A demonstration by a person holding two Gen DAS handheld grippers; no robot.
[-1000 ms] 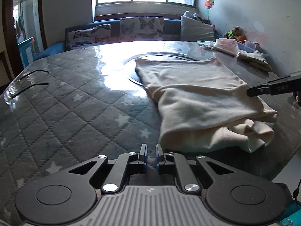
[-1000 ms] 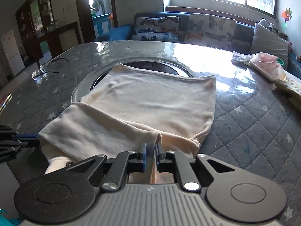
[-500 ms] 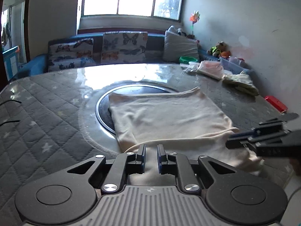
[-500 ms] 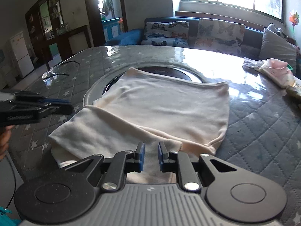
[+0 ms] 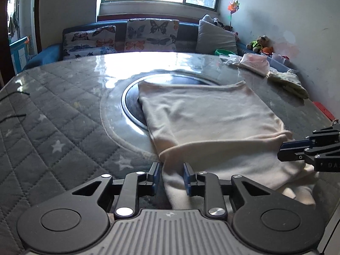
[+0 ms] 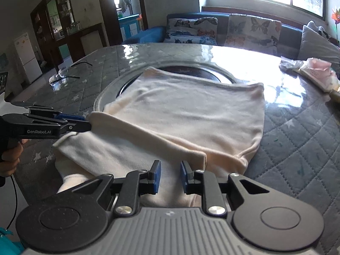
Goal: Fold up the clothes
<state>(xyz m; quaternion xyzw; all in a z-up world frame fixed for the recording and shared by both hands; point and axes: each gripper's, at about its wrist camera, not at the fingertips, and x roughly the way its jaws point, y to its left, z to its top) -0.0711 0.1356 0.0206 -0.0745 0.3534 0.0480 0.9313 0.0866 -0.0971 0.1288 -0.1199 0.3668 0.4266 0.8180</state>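
Both hand-held grippers moved in on the near fold of the cloth (image 5: 208, 114) since 1 s ago and spread their jaws. Left hand-held gripper (image 5: 170, 175): jaws apart, cloth edge between them, not clamped. Right hand-held gripper (image 6: 170, 175): jaws apart over the near corner, not clamped. Cloth lies half-folded on the quilted surface (image 5: 53, 127), far end over the round inset (image 5: 131, 104).

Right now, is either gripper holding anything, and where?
Nothing is clamped. Both the left gripper and right gripper have open jaws straddling the near folded edge of the cream garment.
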